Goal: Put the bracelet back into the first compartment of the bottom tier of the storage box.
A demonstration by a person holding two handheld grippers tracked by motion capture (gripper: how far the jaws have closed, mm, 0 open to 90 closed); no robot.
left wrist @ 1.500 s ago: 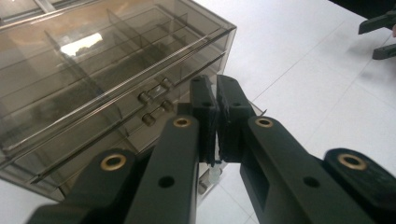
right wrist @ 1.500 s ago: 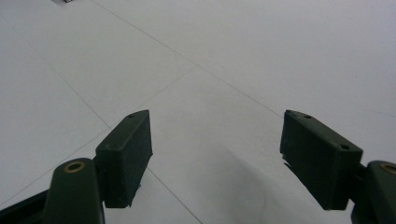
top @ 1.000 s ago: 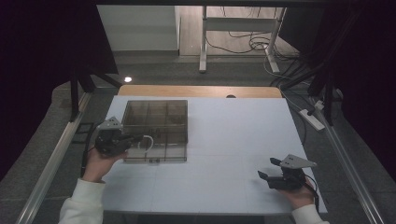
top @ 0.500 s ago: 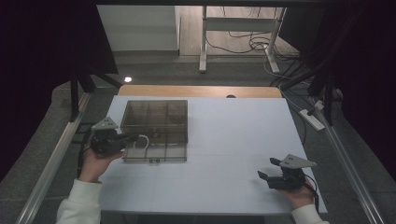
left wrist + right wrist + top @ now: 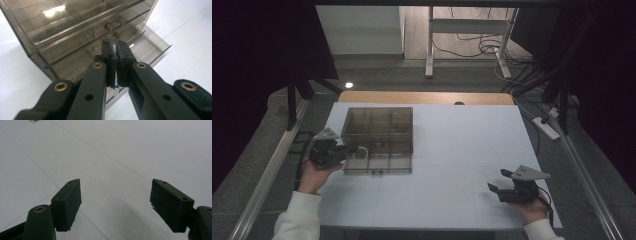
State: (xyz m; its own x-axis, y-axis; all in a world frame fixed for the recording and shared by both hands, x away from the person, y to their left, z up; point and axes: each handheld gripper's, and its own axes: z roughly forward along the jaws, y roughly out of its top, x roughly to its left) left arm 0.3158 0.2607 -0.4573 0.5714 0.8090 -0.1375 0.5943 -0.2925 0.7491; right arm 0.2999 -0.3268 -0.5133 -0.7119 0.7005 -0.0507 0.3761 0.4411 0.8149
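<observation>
Currently your left gripper (image 5: 346, 150) sits at the left side of the drawer box (image 5: 378, 138), and its jaws are pressed nearly together. In the left gripper view the fingertips (image 5: 109, 53) close on something thin at the front of a pulled-out drawer (image 5: 147, 47); it looks like the drawer's edge or handle, but the pads hide the contact, so you should treat that reading as likely rather than certain.

The drawer box is a smoky, see-through plastic unit. It lies on the left half of the white table (image 5: 462, 145), towards the far edge, with its grid of compartments facing up in the high view. One drawer stands partly out on the side nearest you, just beside the left gripper.

Your right gripper (image 5: 497, 189) rests at the near right corner of the table, well apart from the box. Its jaws stand wide, and in the right gripper view nothing lies between the pads (image 5: 67, 202) except bare table surface.

Your left hand (image 5: 314, 175) grips its tool from below; a white sleeve (image 5: 294, 220) shows at the near edge.
</observation>
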